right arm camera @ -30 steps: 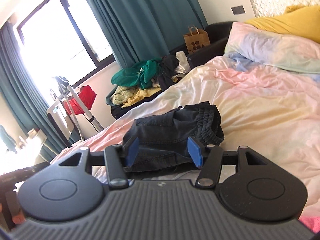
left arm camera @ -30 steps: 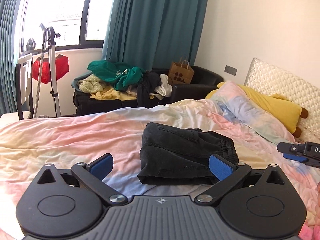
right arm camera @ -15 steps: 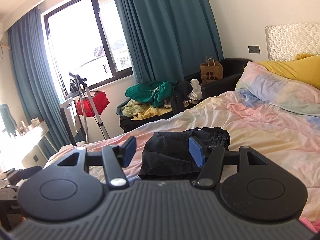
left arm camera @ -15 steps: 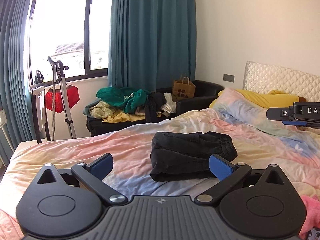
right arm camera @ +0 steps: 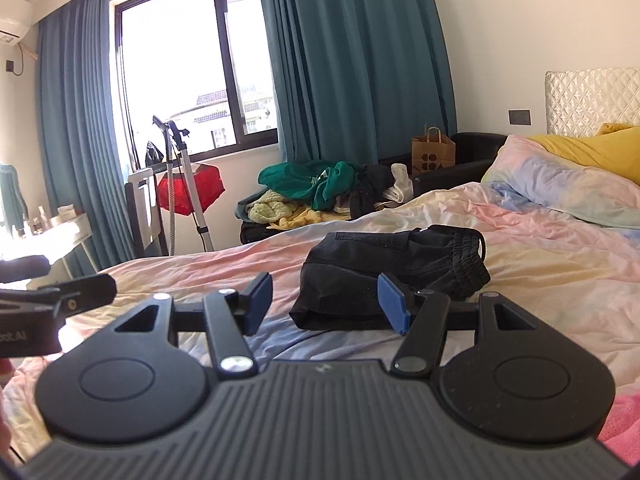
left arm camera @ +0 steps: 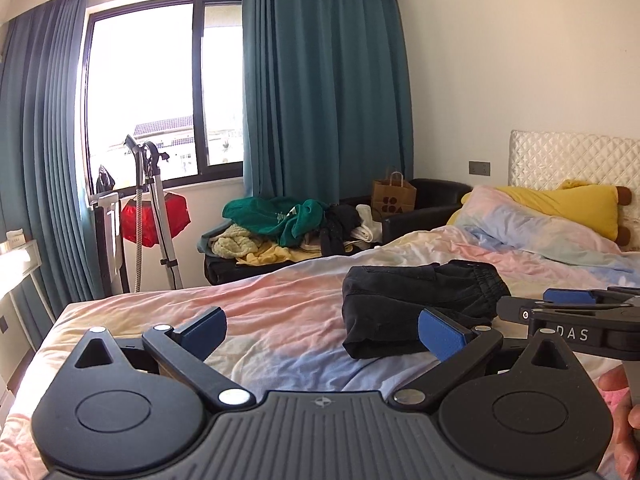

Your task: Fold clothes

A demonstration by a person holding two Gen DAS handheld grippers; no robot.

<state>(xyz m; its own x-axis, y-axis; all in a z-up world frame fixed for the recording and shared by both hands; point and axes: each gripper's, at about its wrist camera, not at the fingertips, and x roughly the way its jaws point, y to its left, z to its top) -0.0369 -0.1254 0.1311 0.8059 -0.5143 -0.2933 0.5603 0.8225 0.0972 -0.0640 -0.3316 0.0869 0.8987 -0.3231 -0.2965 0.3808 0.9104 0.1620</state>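
Nearest the lens, the left gripper [left arm camera: 322,334] shows ribbed grey housing, two matte black discs and angled black links ending in flat blue pads; its jaws stand wide apart and hold nothing. The right gripper [right arm camera: 324,304] has the same build, jaws parted somewhat less, also empty. Both are held level and low above the bed [left arm camera: 280,312], pointing across it, with the right gripper visible at the right edge of the left wrist view. Just beyond the pads lies the folded dark garment [left arm camera: 416,300], a compact, thick rectangle of black twill-like cloth with a gathered elastic waistband at its right end; it rests on the wrinkled pastel tie-dye sheet, apparently untouched by either gripper. Farther back, a loose heap of clothes [left arm camera: 288,224] covers a black sofa. Beyond hang pleated teal curtains [left arm camera: 324,92].
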